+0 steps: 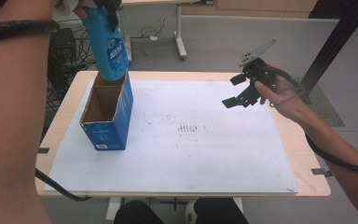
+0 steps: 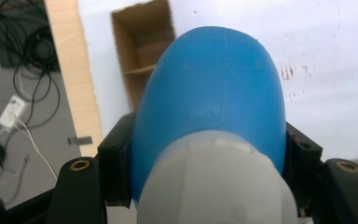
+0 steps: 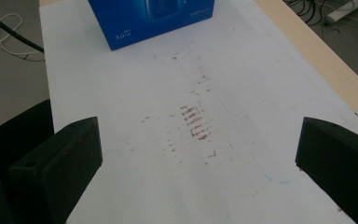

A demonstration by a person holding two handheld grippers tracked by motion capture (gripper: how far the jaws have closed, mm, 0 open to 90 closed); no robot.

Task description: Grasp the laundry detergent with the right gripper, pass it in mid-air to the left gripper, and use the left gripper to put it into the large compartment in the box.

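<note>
- Left gripper (image 1: 106, 5) at 11 o'clock in the high view, raised over the desk (image 1: 65, 109), clamped on a blue bottle (image 1: 107, 44) near its top.
- In the left gripper view, black jaws pressed on both flanks of the bottle (image 2: 209, 93), pale cap (image 2: 219, 182) nearest the camera, at 6 o'clock.
- Bottle upright, bottom end at the open mouth of a blue cardboard box (image 1: 107, 116); touching the rim or just above it, cannot tell.
- Box standing at 9 o'clock on the white sheet (image 1: 191, 154), open top up, brown inside.
- Same box seen from above, past the bottle, at 11 o'clock in the left gripper view (image 2: 142, 51).
- Right gripper (image 1: 237, 91) at 2 o'clock in the high view, well apart from the box, jaws wide apart, nothing between them.
- In the right gripper view, reddish smudges (image 3: 193, 123) on the sheet between the jaws, box side (image 3: 154, 16) at 12 o'clock.
</note>
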